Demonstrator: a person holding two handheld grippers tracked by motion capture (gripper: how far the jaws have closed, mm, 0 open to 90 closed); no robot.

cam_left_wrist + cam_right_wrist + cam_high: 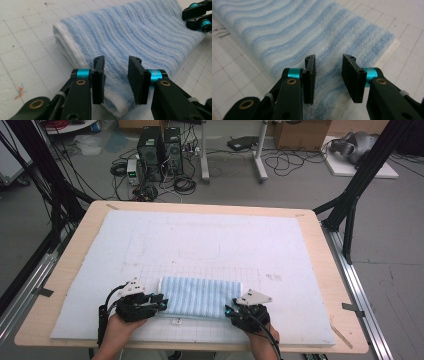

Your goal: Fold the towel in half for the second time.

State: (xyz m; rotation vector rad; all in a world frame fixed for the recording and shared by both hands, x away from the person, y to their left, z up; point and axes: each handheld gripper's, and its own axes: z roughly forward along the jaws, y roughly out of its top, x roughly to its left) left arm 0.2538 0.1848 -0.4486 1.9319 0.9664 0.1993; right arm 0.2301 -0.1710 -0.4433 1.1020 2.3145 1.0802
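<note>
High view: a folded blue-striped towel (200,296) lies on the white gridded mat (200,245) covering the counter (325,270), near its front edge. The left tongs (162,302) sit at the towel's left end and the right tongs (229,310) at its right end, each held in a hand. In the left gripper view the left tongs (116,78) stand parted over the towel's (130,32) folded near corner, nothing pinched. In the right gripper view the right tongs (328,77) are likewise parted above the towel's (294,30) end, beside a small white label (220,31).
</note>
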